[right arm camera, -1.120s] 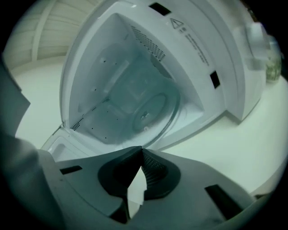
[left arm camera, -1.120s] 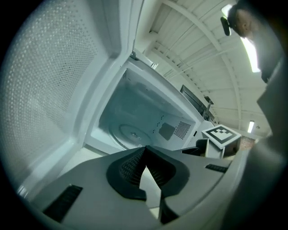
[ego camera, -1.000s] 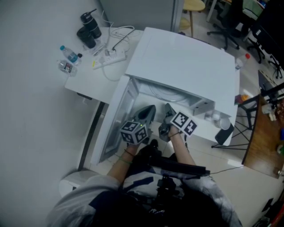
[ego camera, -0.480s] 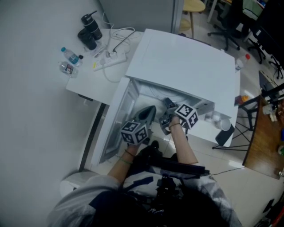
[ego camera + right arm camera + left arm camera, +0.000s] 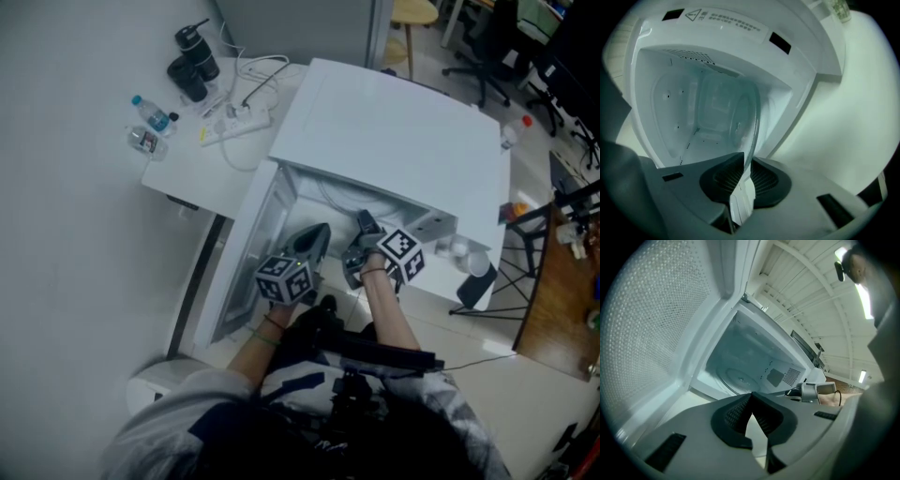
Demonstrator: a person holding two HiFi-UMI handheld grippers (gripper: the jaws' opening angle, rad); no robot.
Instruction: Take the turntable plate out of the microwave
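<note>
Nearest of all, the right gripper [image 5: 742, 163] has just been closing its jaws. They stand only a sliver apart, with the rim of the clear round glass turntable plate [image 5: 729, 115] pinched between the ribbed dark pads [image 5: 763, 180]. The bite is shallow and takes just the near edge. From the fingers the plate runs straight ahead, edge-on to them, into the pale cavity of the white microwave [image 5: 731, 29], so most of it lies inside the oven. Whether it has lifted off its seat cannot be told. The left gripper [image 5: 751, 398] is fully closed on nothing, its fingertips touching. It is held just outside the opening, with the white perforated microwave door [image 5: 656, 319] close on its left side and the cavity beyond its tips. The step in hand looks like the draw-out. To do it well, the right hand should probably hold a steady squeeze, since smooth glass held by a thin edge can slip or pivot. It should lift the rim only enough to free the plate from its hub, then pull back along the plate's own plane, level and clear of the opening's lower lip. A deeper bite would likely help, as would opening the left gripper and bringing it under the far side once the plate emerges.
</note>
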